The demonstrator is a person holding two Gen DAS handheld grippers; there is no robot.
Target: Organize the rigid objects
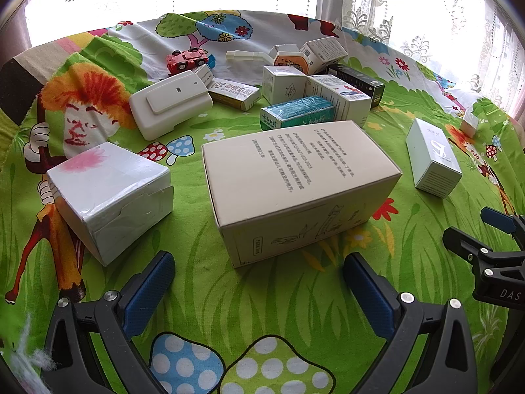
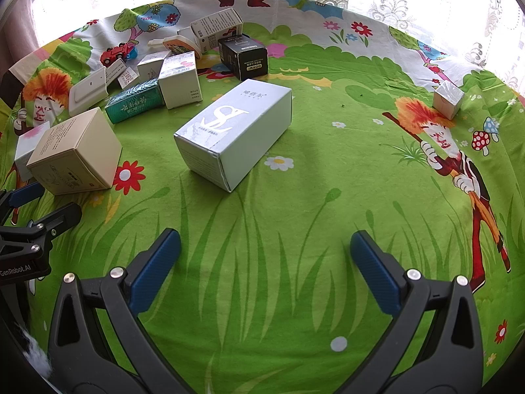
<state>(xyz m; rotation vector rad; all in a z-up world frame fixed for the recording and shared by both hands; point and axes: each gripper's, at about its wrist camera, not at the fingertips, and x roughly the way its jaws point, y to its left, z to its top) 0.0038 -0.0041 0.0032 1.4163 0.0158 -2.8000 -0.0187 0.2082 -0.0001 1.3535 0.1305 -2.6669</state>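
Observation:
My left gripper (image 1: 259, 262) is open and empty, just in front of a large beige box (image 1: 295, 184) lying on the cartoon-print cloth. A white box with a pink splash (image 1: 111, 193) lies to its left. My right gripper (image 2: 265, 239) is open and empty, a little short of a pale grey-blue box with a white logo (image 2: 234, 133); that box also shows in the left wrist view (image 1: 431, 157). The beige box shows in the right wrist view (image 2: 75, 154). The right gripper shows in the left wrist view (image 1: 475, 229), the left gripper in the right wrist view (image 2: 42, 202).
A cluster of small boxes lies at the back: a teal box (image 1: 297, 111), a black box (image 2: 242, 54), white cartons (image 2: 180, 80), a white plastic device (image 1: 170, 101) and a red toy car (image 1: 187, 59). A small silver cube (image 2: 448, 98) sits at the right. Curtains hang behind.

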